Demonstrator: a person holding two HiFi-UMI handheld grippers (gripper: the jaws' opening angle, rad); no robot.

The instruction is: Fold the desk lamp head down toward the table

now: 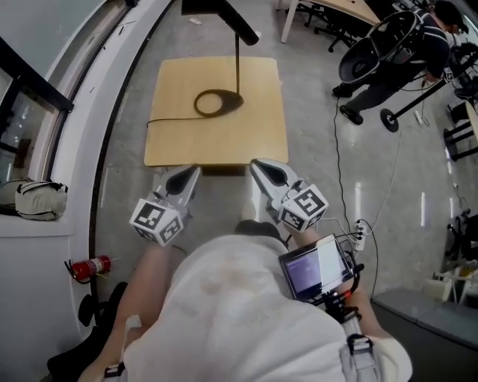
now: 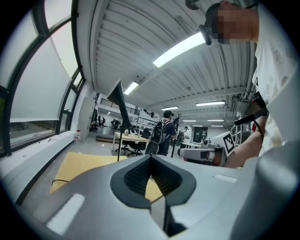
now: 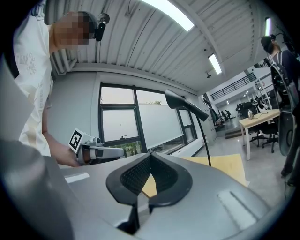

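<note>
Step in hand: approach. Nothing touches the lamp yet, so the fold is judged not begun.

Cable [image 1: 170, 120]: thin, black, running left off the table [image 1: 258, 130] from the base [image 1: 217, 102].

Left gripper [image 1: 193, 172]: jaws together, nothing between them. It sits at the table's near edge, pointing level toward the far side. The shell is smooth grey plastic. The pads [image 2: 140, 177] are black and ribbed, and meet in a V.

Table: light wood, matte, squarish with rounded corners.

Lamp [image 1: 237, 67]: stands upright at the table's middle-far part, well apart from both grippers. All black. The base is a flat round disc, the pole [image 1: 238, 56] thin and straight. The head [image 1: 224, 10] is a slim bar, raised and tilted, high above the tabletop.

Right gripper [image 1: 256, 166]: jaws likewise shut and empty, beside the left one at the near edge.

Next move, as judged: both grippers go farther and up. One opens to take the head, or presses it closed-jawed. The other likely steadies the pole or base, since the slim stand may tip.
</note>
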